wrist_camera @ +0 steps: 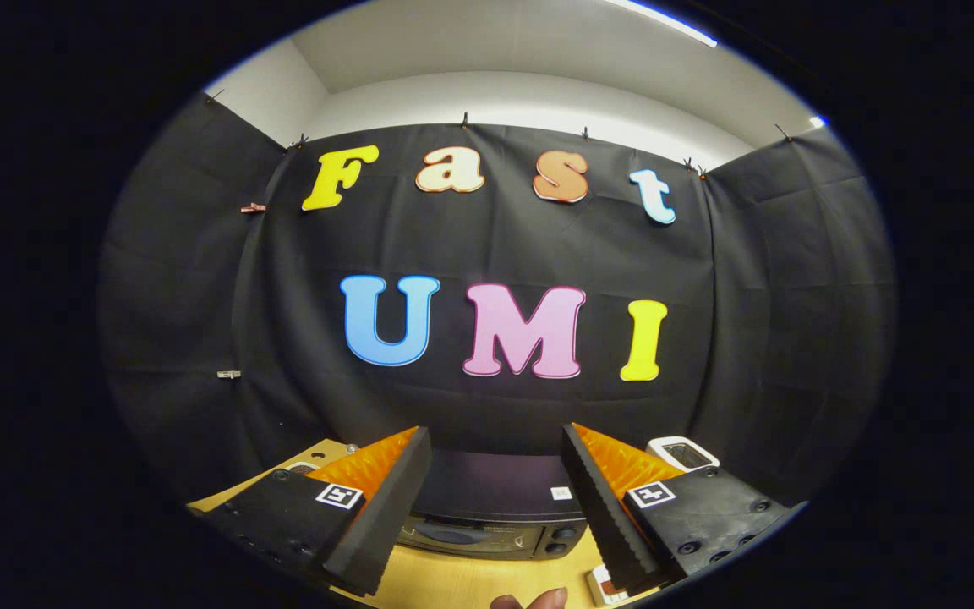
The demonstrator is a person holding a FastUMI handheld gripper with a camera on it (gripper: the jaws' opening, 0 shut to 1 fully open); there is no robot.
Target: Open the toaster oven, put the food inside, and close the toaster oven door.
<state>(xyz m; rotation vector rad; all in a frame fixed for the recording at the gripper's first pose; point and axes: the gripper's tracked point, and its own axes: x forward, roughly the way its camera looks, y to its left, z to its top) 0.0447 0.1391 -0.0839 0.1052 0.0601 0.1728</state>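
Nearest of all, the tips of a person's fingers [531,600] showed at the near edge of the wooden tabletop [470,579], between the gripper's two fingers. The gripper [495,461] hung above the table with its jaws wide apart, holding nothing. Just beside the right finger, near the table's near edge, lay a small white object with red marks [599,585], too cut off to identify. Beyond the fingers and between them stood the toaster oven [495,512], dark, its door shut and its knobs on the right of the front, set toward the far edge of the tabletop. To its right, past the right finger, sat a small white device [683,453] with a dark screen. Behind everything hung the black cloth wall [487,245].
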